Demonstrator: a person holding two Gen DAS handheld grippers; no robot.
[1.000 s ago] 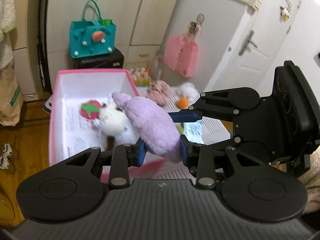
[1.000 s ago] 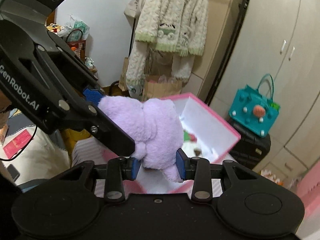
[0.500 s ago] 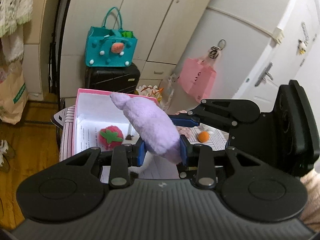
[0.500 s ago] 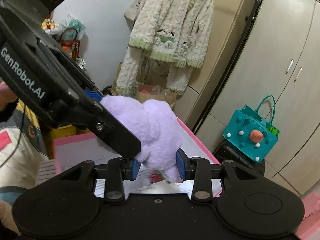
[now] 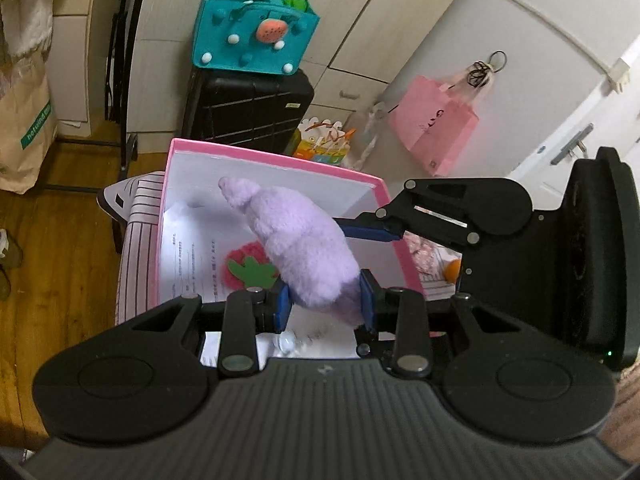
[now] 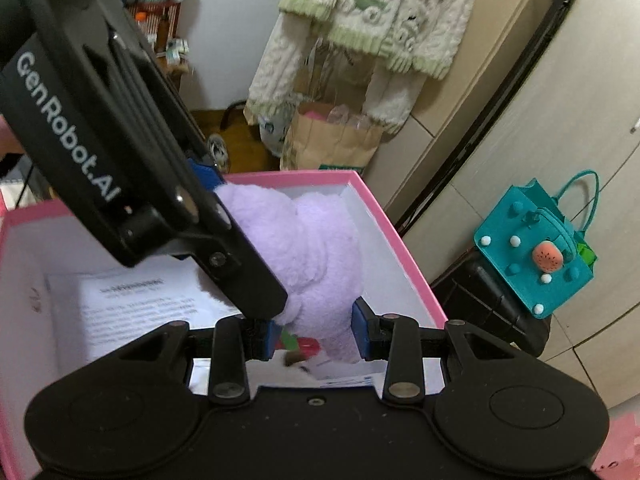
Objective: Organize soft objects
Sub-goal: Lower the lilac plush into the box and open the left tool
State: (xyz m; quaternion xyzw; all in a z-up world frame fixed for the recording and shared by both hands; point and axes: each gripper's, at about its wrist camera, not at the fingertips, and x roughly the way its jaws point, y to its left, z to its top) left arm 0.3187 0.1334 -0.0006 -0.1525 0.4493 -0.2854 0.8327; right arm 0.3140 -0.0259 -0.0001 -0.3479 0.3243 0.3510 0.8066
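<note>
A purple plush toy (image 5: 304, 248) hangs over the open pink box (image 5: 276, 162), held by both grippers. My left gripper (image 5: 325, 306) is shut on its lower end. My right gripper (image 6: 314, 334) is shut on the same toy (image 6: 320, 248), and its body shows at the right of the left wrist view (image 5: 460, 216). Inside the box lie printed papers (image 6: 144, 304), a red strawberry plush (image 5: 250, 266) with a green leaf, and something white that is partly hidden under the left gripper.
A pink fluffy toy (image 5: 424, 252) and a small orange toy (image 5: 453, 270) lie on the striped surface right of the box. A teal felt bag (image 5: 256, 36) sits on a black suitcase (image 5: 248, 108) behind it. Wooden floor lies to the left.
Both grippers, still holding the purple toy, have moved over the pink box and tilted down, so the box interior now fills more of both views.
</note>
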